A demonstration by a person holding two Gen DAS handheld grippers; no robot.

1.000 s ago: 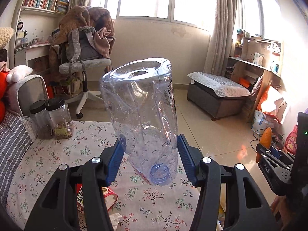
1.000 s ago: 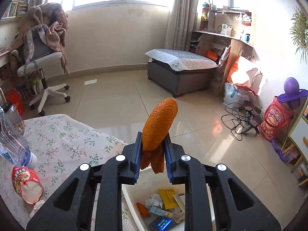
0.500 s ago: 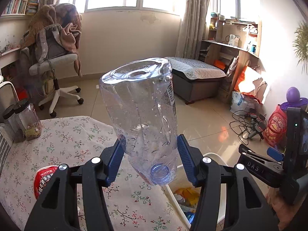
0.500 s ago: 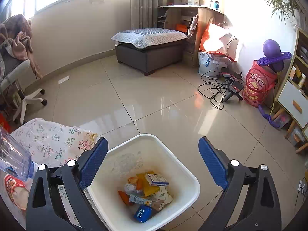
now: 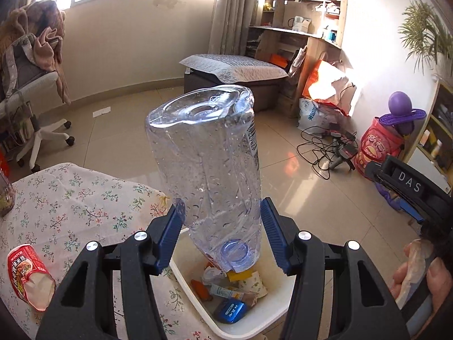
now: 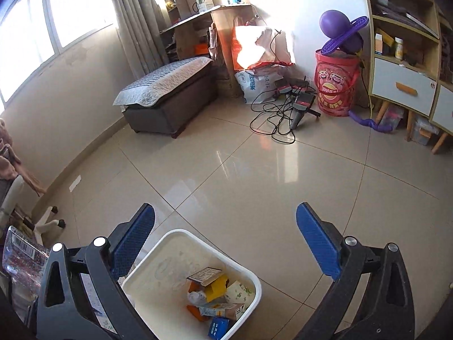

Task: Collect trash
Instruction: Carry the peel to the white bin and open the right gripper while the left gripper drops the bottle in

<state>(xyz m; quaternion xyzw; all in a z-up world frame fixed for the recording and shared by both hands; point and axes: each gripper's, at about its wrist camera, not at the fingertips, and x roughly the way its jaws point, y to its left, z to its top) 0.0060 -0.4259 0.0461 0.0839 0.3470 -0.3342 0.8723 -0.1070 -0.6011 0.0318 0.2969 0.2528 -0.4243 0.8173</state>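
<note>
My left gripper is shut on a crushed clear plastic bottle, cap end toward the camera, base pointing away. It hangs above the white trash bin, which holds several wrappers and a blue box. My right gripper is open and empty above the same bin; part of the bottle shows at that view's left edge. A red snack bag lies on the floral tablecloth.
The right gripper's body sits at the right of the left wrist view. Across the tiled floor are a grey ottoman, tangled cables, a red bucket, an office chair and shelves.
The orange trash that my right gripper held one second ago is gone from its jaws, which now stand open. My left gripper has carried the bottle right, from over the table to over the bin.
</note>
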